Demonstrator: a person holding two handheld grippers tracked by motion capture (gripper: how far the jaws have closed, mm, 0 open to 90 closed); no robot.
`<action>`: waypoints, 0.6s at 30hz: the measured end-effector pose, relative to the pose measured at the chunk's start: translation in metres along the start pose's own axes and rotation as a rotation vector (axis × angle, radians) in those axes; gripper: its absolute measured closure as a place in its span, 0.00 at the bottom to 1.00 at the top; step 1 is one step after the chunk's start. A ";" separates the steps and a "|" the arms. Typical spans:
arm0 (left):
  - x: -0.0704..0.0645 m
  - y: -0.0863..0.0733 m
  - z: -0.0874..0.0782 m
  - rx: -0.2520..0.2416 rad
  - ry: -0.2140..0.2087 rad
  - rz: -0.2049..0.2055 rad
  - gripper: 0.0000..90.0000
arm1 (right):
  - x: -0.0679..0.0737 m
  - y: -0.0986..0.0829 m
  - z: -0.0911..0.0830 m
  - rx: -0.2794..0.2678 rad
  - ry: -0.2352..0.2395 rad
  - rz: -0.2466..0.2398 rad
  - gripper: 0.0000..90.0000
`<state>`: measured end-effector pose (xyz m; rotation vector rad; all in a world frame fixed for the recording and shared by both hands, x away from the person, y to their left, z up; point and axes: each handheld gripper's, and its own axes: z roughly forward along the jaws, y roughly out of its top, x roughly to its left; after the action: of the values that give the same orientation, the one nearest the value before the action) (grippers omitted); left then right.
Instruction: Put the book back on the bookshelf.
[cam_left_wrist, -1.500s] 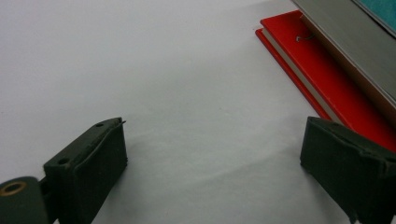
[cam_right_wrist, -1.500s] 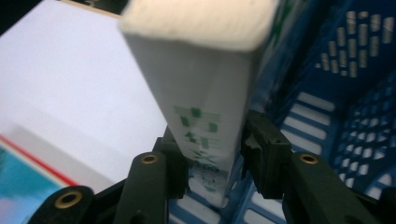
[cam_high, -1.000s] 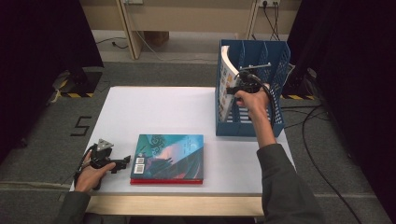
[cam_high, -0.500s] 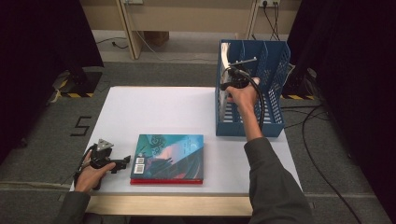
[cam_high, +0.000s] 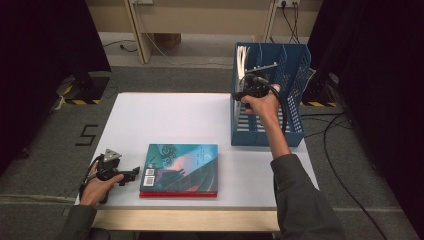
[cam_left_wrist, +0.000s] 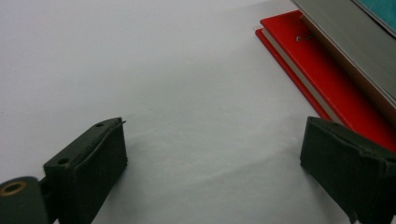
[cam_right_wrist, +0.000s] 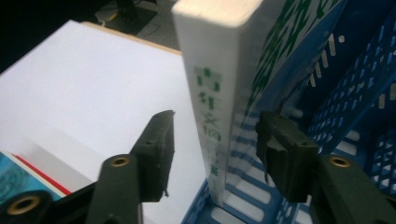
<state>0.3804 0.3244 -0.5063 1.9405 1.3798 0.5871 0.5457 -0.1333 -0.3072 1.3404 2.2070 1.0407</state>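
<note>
Nearest to you, your left hand-held gripper (cam_high: 131, 173) rested on the white tabletop (cam_high: 165, 120), its jaws spread with nothing between them, just beside the teal-covered book (cam_high: 181, 166) that lay flat on a red book (cam_left_wrist: 322, 79) near the front edge. Farther off, your right hand-held gripper (cam_right_wrist: 215, 144) was up at the blue file rack (cam_high: 290, 90) on the far right of the tabletop, its jaws spread on either side of a white book (cam_right_wrist: 212, 93) without touching it. That book stood upright in the rack's leftmost slot, a thick volume with green characters down its pale spine and green print on its cover. By the look of it, the standing book had been slotted in and let go, or was about to be gripped; I cannot tell which. The next move likely called for backing the right hand-held gripper straight off without tipping the book.
</note>
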 end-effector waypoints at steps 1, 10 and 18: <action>0.000 0.000 0.000 0.001 0.000 0.001 0.07 | 0.000 0.000 0.000 0.005 -0.004 -0.012 0.56; 0.000 0.000 0.000 0.003 0.001 0.003 0.07 | 0.001 0.001 0.008 0.016 -0.026 -0.039 0.72; 0.000 0.000 0.000 0.001 0.000 0.001 0.07 | 0.002 0.000 0.006 0.022 -0.019 -0.009 0.60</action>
<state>0.3804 0.3246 -0.5063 1.9421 1.3792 0.5877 0.5485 -0.1288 -0.3115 1.3429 2.2141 0.9993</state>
